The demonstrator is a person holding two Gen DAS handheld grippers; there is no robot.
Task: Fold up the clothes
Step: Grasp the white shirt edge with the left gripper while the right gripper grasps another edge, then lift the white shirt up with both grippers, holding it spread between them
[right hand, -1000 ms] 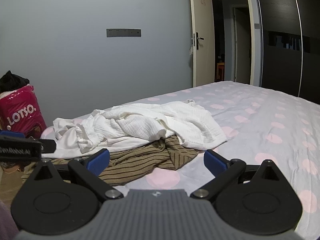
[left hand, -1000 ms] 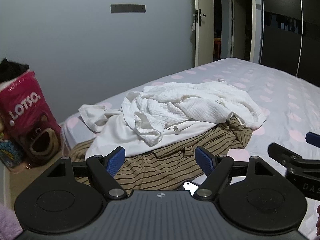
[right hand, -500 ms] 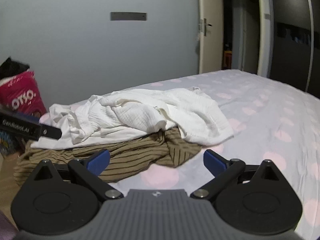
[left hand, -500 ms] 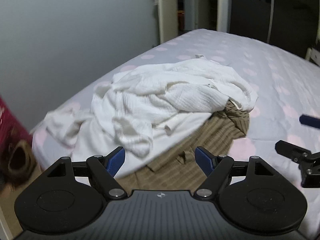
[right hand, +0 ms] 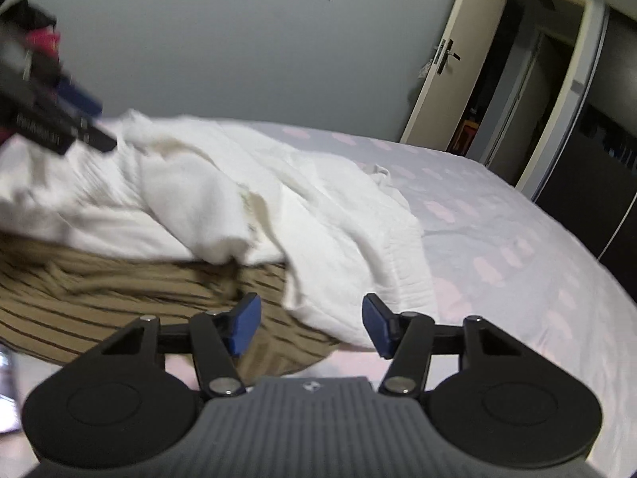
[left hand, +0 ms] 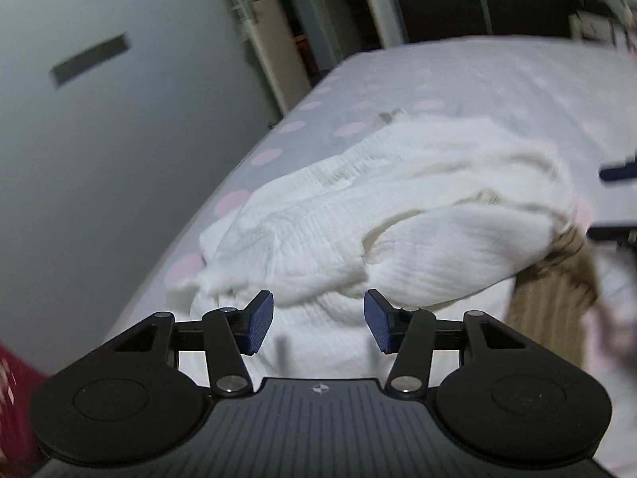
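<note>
A crumpled white garment (left hand: 398, 223) lies heaped on the bed, on top of a brown striped garment (left hand: 557, 290). My left gripper (left hand: 318, 320) is open and empty, just above the near edge of the white heap. In the right wrist view the white garment (right hand: 247, 191) drapes over the brown striped garment (right hand: 99, 283). My right gripper (right hand: 308, 328) is open and empty, close over the edge where the white cloth meets the striped one. The left gripper's arm (right hand: 51, 127) shows at the far left, over the pile.
The bed (right hand: 517, 231) has a lilac sheet with pink spots and runs away to the right. A grey wall (left hand: 79, 159) stands behind the bed's edge. An open door (right hand: 450, 59) and a dark wardrobe (right hand: 605, 151) are at the far right.
Both grippers have moved forward and down, close to the clothes pile, and both views have tilted. The jaws of both have narrowed a little but remain open.
</note>
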